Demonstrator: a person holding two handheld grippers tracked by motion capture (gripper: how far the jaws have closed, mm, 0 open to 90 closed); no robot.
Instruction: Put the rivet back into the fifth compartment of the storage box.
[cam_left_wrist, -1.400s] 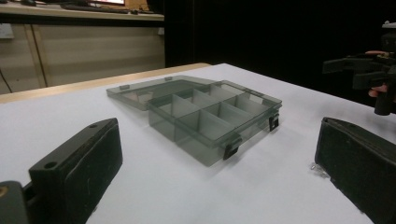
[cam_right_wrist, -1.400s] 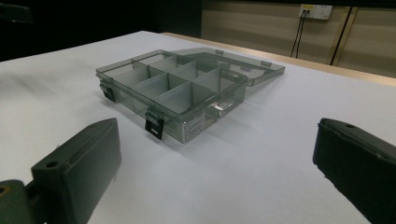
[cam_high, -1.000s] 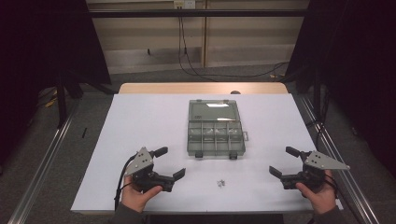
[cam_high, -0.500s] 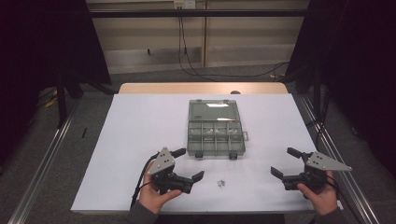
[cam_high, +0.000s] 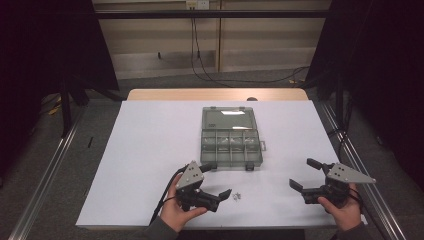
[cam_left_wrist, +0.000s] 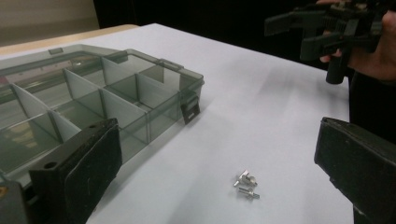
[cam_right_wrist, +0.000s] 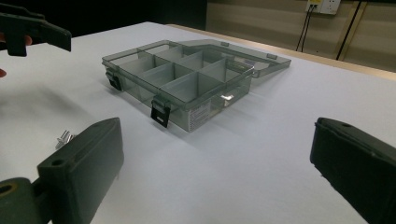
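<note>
High view looks down over bench (cam_high: 150, 150); both tool views sit low, close, sharing the compartment box (cam_left_wrist: 93, 98) ahead.

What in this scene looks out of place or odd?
Only the small metal screws: they lie loose on the white table in front of the open compartment box, not in a compartment. The left gripper, jaws open, is beside them.

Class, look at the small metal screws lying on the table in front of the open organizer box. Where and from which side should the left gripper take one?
Grip the nearer screw across its thin shank, coming down from above. It lies flat on the white table, apart from the box, and the left gripper is already open beside it.
</note>
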